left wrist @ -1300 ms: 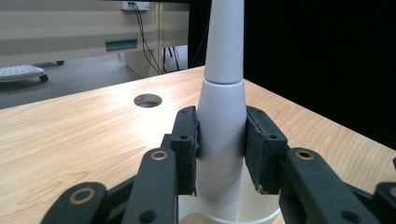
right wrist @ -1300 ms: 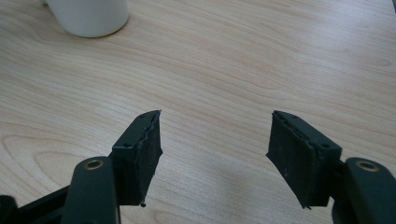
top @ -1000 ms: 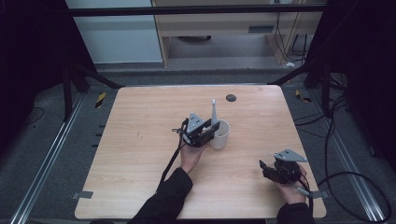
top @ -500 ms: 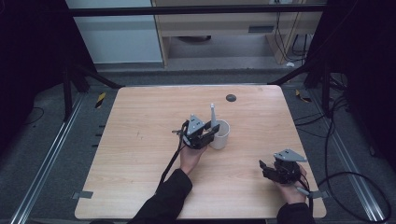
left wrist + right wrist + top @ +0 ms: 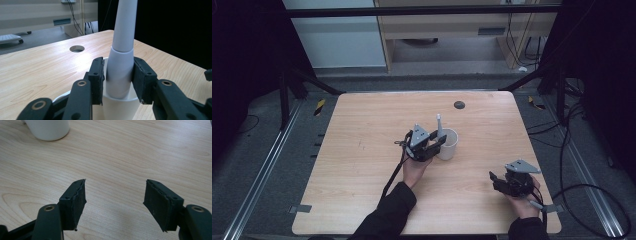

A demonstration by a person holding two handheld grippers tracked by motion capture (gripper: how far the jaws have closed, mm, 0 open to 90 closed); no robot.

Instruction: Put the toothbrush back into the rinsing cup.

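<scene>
White stick: a long pale rod [image 5: 121, 50] stands in the cup, its top leaning toward twelve o'clock in the high view [image 5: 439, 125]; a thicker lower sleeve goes down into the cup mouth.
Cup: a white cup [image 5: 447, 145] stands upright near the middle of the worktop, a little toward three o'clock of centre; in the left gripper view its rim [image 5: 120, 103] sits right under the jaws, and in the right gripper view its base [image 5: 47, 128] shows at eleven o'clock.
Left tool: the left tool [image 5: 434, 146] sits at nine o'clock of the cup, jaws over the rim. In its own view [image 5: 117, 80] the pads flank the stick's lower sleeve; a thin gap shows at the left pad, and the right pad lies at the sleeve's edge. The jaws have just been opening, with the stick between them, so the pinch looks let go.
Left hand: the hand [image 5: 414, 170] holds that tool from six o'clock, a dark sleeve running to the near edge.
Right tool: the right tool [image 5: 494, 179] rests near the five o'clock corner, well apart from the cup; its jaws [image 5: 115, 202] stand spread wide with bare wood between them.
Worktop: light wood [image 5: 362, 130], with a round dark hole [image 5: 459, 104] at twelve o'clock of the cup.
</scene>
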